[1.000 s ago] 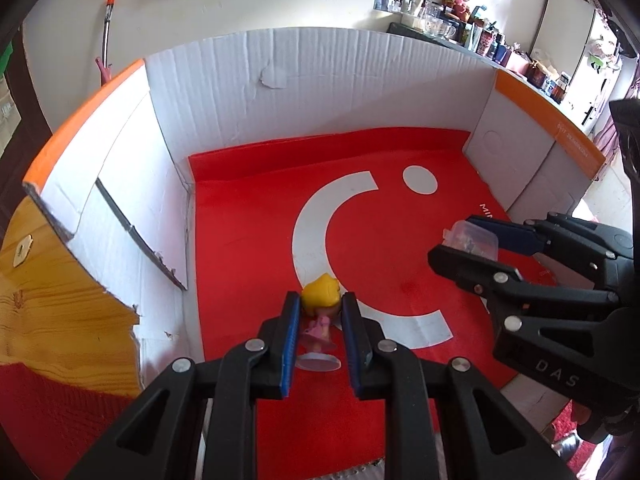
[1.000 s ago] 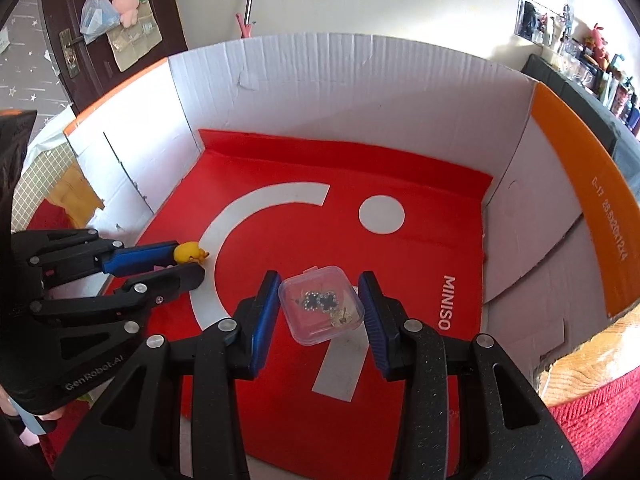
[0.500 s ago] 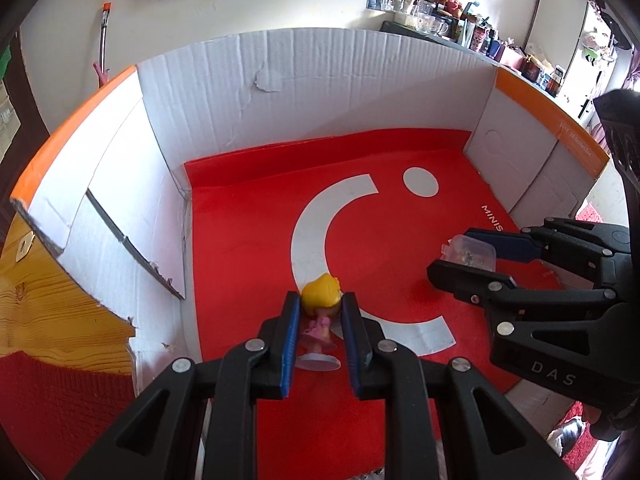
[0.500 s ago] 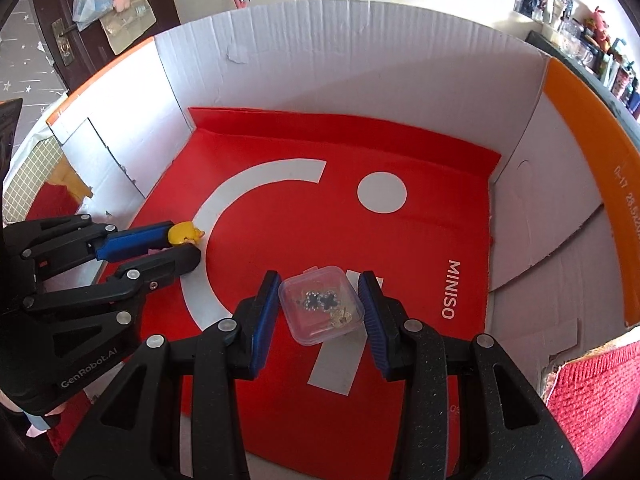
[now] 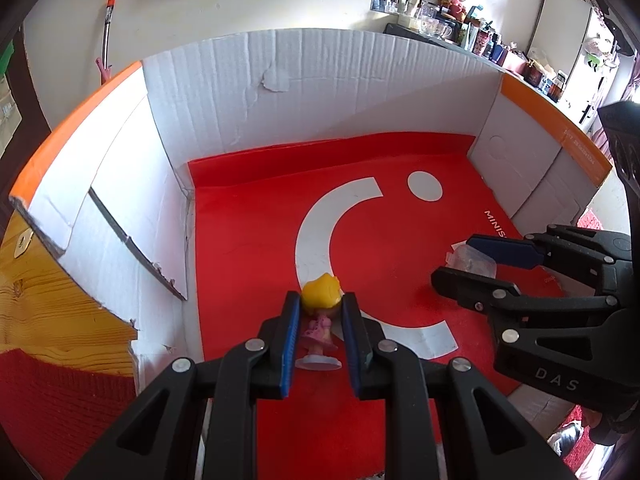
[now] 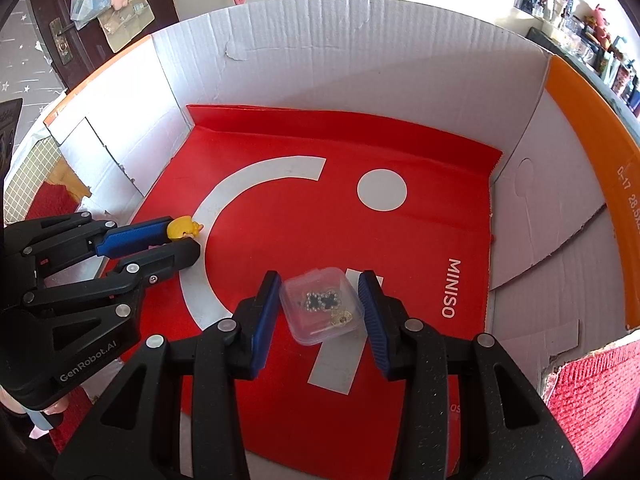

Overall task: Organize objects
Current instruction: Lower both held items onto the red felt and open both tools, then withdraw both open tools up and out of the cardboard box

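My left gripper [image 5: 320, 312] is shut on a small figurine [image 5: 320, 320] with yellow hair, a pink dress and a round base. It holds it low over the red floor of the cardboard box [image 5: 320, 80]. My right gripper [image 6: 320, 304] has its jaws parted around a small clear plastic case [image 6: 322, 306] with dark beads and a gold piece inside; small gaps show on both sides and the case lies on the box floor. The left gripper with the figurine [image 6: 182, 229] also shows in the right wrist view, and the right gripper with the case [image 5: 472, 260] in the left wrist view.
The box has white walls with orange rims [image 6: 592, 152] and a red Miniso bag [image 6: 400, 240] lining its floor. A wooden surface [image 5: 48, 304] and red cloth [image 5: 60, 400] lie left of the box. A cluttered shelf [image 5: 460, 28] stands behind.
Both grippers have moved down and deeper into the box. The right gripper's jaws have opened slightly off the clear case, which now rests on the floor. The left gripper still holds the figurine.
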